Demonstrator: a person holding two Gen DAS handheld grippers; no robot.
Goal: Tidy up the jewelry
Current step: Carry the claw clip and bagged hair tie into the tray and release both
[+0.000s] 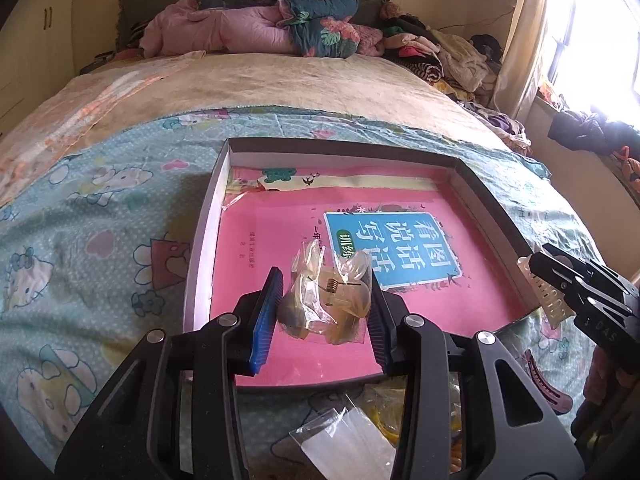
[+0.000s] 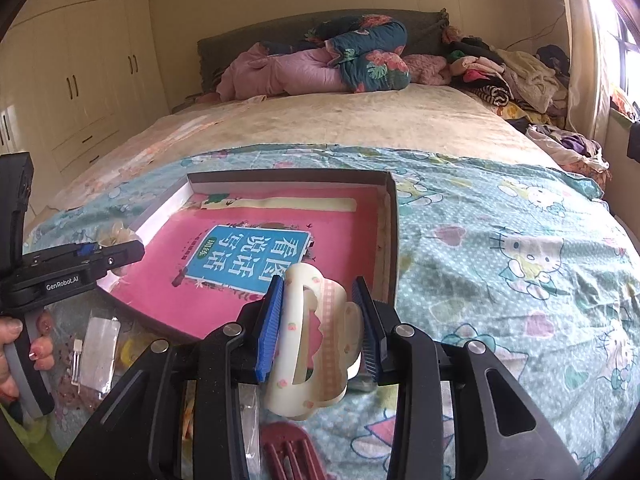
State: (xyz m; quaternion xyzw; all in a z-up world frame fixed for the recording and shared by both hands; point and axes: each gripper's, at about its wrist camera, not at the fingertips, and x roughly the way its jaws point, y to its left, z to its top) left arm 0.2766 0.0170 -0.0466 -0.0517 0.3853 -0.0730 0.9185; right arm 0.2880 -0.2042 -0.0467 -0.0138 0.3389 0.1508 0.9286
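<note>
My left gripper (image 1: 324, 312) is shut on a clear plastic bag with a yellowish hair clip (image 1: 328, 300) and holds it over the near part of the shallow box (image 1: 208, 216), which has a pink book (image 1: 420, 292) in it. My right gripper (image 2: 318, 320) is shut on a cream hair claw clip (image 2: 316, 340) with small peach prints, just in front of the box's near right corner (image 2: 394, 240). The right gripper also shows in the left wrist view (image 1: 548, 288), at the box's right edge, with the cream clip in it. The left gripper shows at the left of the right wrist view (image 2: 108, 248).
The box lies on a Hello Kitty sheet (image 2: 520, 248) on a bed. Loose items lie near the front edge: a clear packet (image 1: 348, 440), a dark red hair clip (image 2: 288, 452), another clear packet (image 2: 98, 344). Folded quilts (image 1: 280, 24) and clothes (image 1: 440, 52) are piled at the far end.
</note>
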